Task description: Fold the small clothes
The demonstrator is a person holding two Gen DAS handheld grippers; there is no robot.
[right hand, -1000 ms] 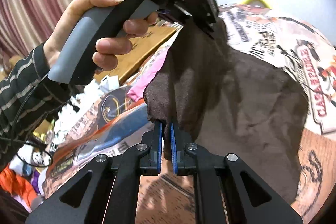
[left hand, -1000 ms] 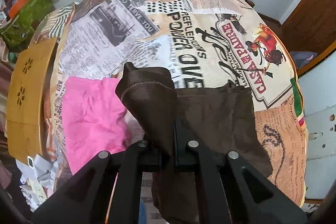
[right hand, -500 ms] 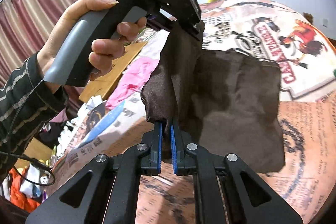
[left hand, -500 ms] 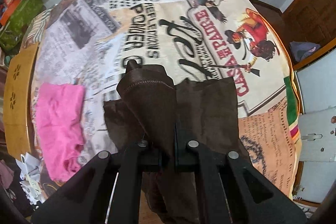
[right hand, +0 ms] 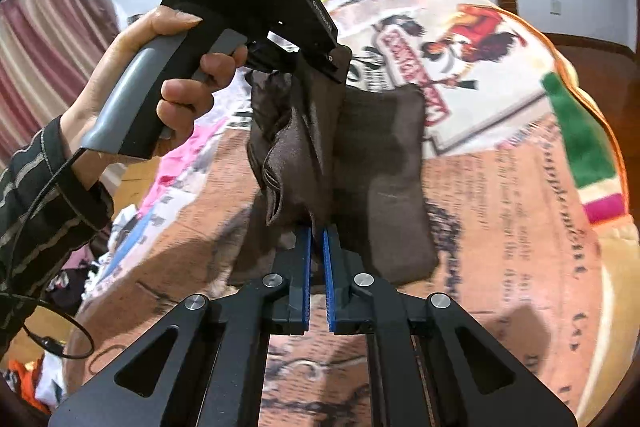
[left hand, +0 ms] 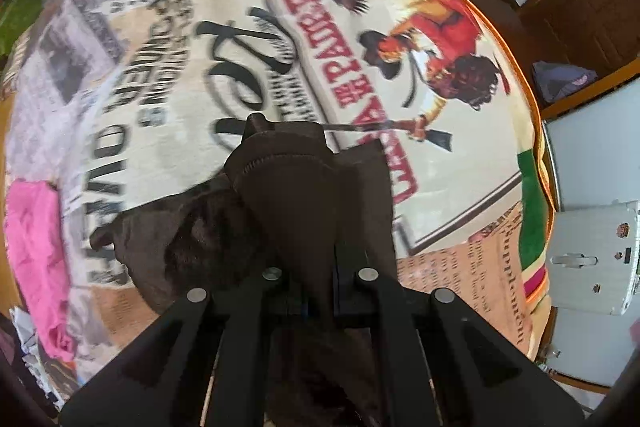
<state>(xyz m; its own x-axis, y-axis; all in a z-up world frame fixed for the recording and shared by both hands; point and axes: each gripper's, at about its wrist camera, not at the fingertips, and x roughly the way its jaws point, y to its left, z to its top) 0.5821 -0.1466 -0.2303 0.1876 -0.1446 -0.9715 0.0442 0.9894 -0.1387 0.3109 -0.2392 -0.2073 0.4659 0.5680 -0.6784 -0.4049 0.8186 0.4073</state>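
Both tongs hold one brown garment above the printed blanket.

The left tongs [left hand: 310,259] are clamped on a stitched edge of the brown garment [right hand: 376,163], and the right tongs [right hand: 316,239] are clamped on another part of the same cloth, so one part is lifted while the rest lies flat on the printed blanket [right hand: 520,227]. A pink cloth [left hand: 36,247] lies apart at the left side. The person's left hand [right hand: 160,83] grips the handle.

Both tools have swung the brown cloth [left hand: 288,195] over to the right, so it's doubled narrower now and the pink garment [left hand: 32,251] has slid off to the left edge.
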